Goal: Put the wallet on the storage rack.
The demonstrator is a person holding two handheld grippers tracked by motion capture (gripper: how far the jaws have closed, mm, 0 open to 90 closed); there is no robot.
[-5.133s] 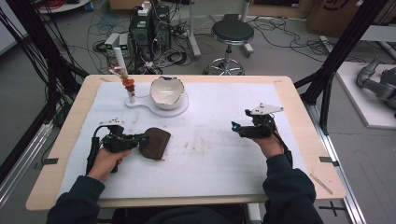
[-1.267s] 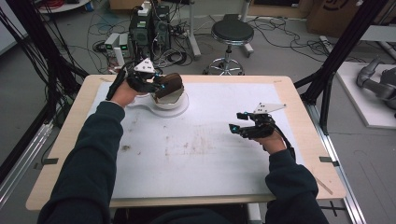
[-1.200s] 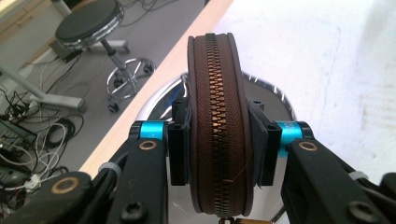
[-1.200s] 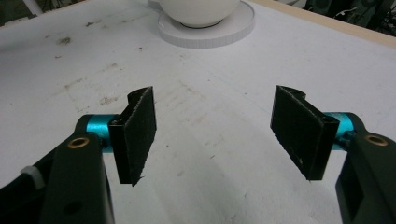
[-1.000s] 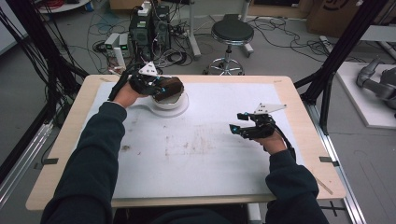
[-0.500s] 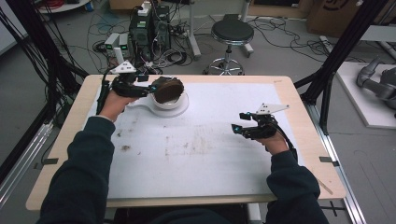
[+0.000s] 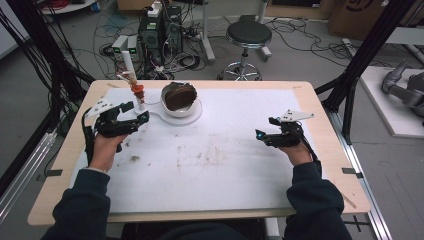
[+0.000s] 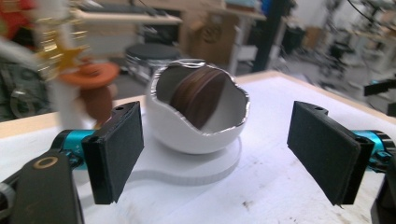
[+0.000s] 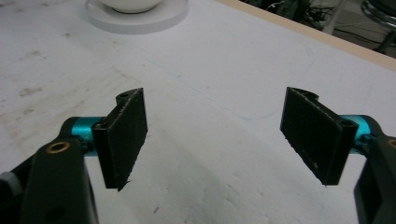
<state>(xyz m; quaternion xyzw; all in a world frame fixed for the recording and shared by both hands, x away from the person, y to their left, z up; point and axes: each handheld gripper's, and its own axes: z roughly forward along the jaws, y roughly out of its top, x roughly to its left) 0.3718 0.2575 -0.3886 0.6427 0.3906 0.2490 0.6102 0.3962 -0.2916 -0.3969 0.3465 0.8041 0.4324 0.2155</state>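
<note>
A white eggshell-shaped bowl stands on a white keyhole-shaped base at the far middle-left of the table. A brown disc leans on edge inside it. My left gripper hovers a short way to the left of the bowl and points at it. Its jaws have just been opening and stand wide apart with nothing between them. My right gripper hangs over the bare mat at the right; its jaws have also just been opening and hold nothing.
A small figure with a red hat, gold star and white stick stands just left of the bowl, close to my left gripper. The stained white mat covers the wooden table. A stool and computers lie beyond the far edge.
My left hand has drawn back from the bowl toward the left and near side, leaving the brown disc inside, and its jaws have spread. The right hand has stayed put.
</note>
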